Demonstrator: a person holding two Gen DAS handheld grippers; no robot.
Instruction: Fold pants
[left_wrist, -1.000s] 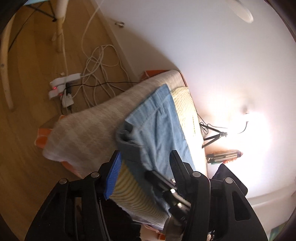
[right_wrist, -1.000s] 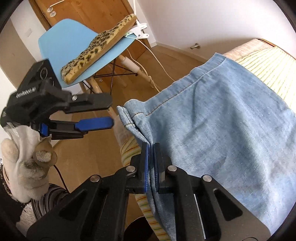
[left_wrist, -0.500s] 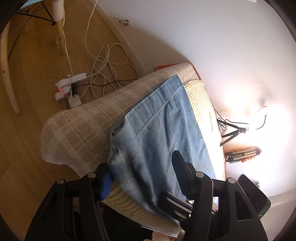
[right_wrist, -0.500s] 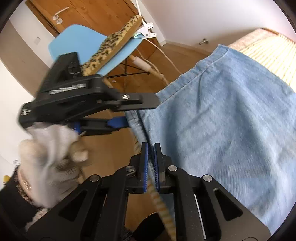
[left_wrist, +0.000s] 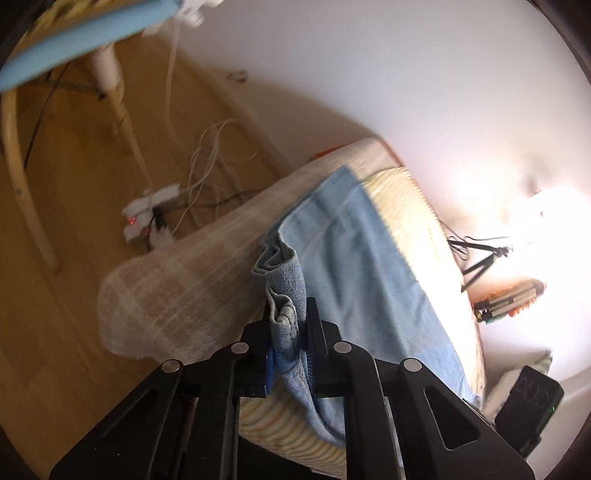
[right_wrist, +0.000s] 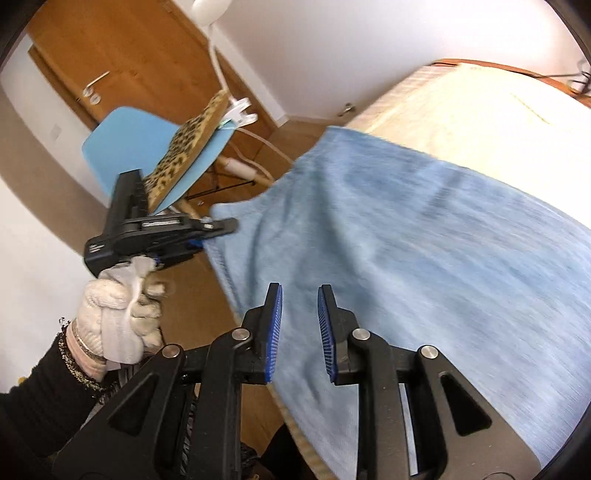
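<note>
My left hand-held gripper (left_wrist: 290, 339) has just been closing, and it now pinches a bunched corner of the pants (left_wrist: 369, 280) between its pads. My right hand-held gripper (right_wrist: 298, 328) has just been opening; its jaws stand apart over the denim with nothing pressed between them. The pants lie spread across the bed (left_wrist: 417, 199), their near edge hanging over the side towards me.

The risk I see is in that left grip. The cloth in it is crumpled into folds rather than flat, so I judge I may have caught only some of the layers. If I lift or pull from here, the loose layer could slide out and the fold would come up lopsided.

With the right side free, only one corner is held. Dragging now would likely skew the pants and pull them off the bed edge towards the floor (left_wrist: 74, 295).

The striped bed cover (left_wrist: 280, 424) sits right under the denim at that edge. When my right jaws close again, they could easily bite the cover along with the pants.
</note>
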